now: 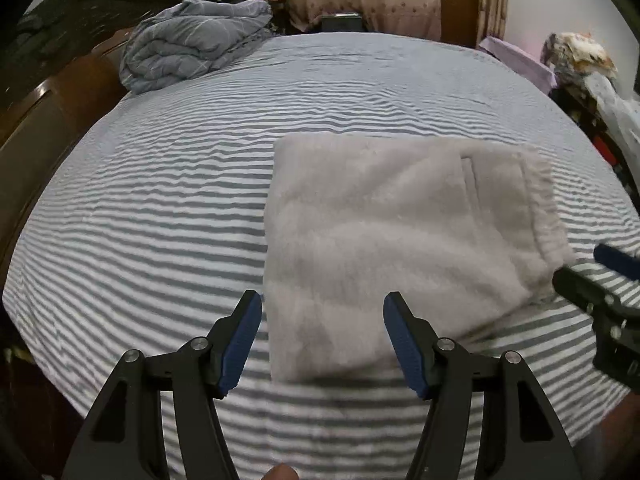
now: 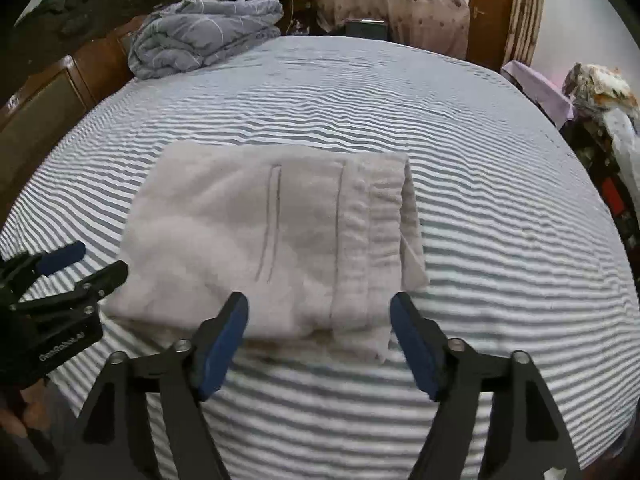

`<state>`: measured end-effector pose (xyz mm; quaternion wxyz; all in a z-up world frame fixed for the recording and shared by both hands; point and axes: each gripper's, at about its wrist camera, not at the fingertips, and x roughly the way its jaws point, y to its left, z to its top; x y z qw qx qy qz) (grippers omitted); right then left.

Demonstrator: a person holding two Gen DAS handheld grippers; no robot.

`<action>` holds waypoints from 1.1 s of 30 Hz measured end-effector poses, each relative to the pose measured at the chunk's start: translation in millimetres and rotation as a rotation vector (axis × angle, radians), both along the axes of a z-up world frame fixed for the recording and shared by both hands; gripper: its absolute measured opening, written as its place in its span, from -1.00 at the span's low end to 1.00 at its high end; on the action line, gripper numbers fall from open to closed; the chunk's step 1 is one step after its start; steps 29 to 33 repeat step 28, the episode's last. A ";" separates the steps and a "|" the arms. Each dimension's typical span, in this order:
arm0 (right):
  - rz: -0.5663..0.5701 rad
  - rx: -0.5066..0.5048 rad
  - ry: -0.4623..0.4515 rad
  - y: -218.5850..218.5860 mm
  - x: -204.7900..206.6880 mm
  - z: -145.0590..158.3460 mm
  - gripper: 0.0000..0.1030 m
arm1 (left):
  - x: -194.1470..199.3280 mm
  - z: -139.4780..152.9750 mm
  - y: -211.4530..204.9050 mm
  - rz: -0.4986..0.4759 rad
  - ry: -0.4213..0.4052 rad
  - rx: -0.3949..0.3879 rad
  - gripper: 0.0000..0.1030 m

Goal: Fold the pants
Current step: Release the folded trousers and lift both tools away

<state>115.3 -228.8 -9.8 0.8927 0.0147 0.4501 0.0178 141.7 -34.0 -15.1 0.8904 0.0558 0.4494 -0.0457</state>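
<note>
The pale grey fleece pants (image 1: 392, 236) lie folded into a flat rectangle on the striped bed; in the right wrist view the pants (image 2: 260, 240) show a pocket slit and the elastic waistband at the right. My left gripper (image 1: 322, 308) is open and empty, hovering at the near left edge of the pants. My right gripper (image 2: 319, 308) is open and empty, at the near right edge by the waistband. Each gripper shows in the other's view: the right one (image 1: 588, 268), the left one (image 2: 84, 264).
The bed's grey-and-white striped sheet (image 1: 160, 208) spreads all around. A folded blue-grey quilt (image 1: 192, 44) sits at the far left corner by the dark wooden headboard (image 1: 48, 92). Cluttered shelves and fabrics (image 2: 600, 120) stand past the right edge.
</note>
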 end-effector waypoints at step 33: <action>-0.049 0.027 -0.063 26.1 -85.9 31.6 0.72 | -86.8 42.4 17.3 0.059 -0.075 0.000 0.24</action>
